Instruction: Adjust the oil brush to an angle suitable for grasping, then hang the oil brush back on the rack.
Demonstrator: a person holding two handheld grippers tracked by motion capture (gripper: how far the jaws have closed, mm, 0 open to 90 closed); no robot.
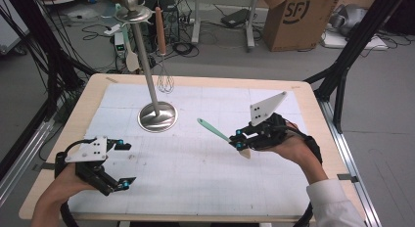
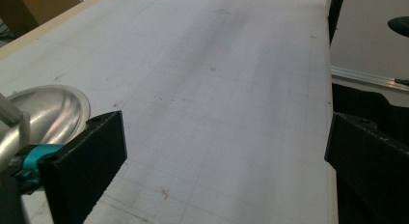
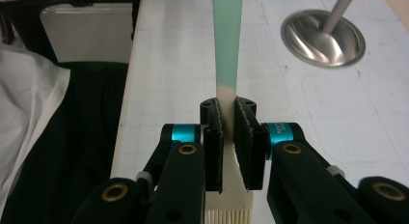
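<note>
High view: right tongs (image 1: 239, 139) clamp brush (image 1: 221, 134); left tongs (image 1: 123, 164) gape wide, empty.

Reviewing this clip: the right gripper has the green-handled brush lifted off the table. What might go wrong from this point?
1. The right gripper pinches the brush near its cream head end, so the long green handle sticks out; it may pivot or slip between the pads.
2. If the brush is headed for the stand, its handle could knock the whisk or spatula already hanging there.
3. The left gripper is open and rests apart, so nothing steadies the stand's base if bumped.
</note>
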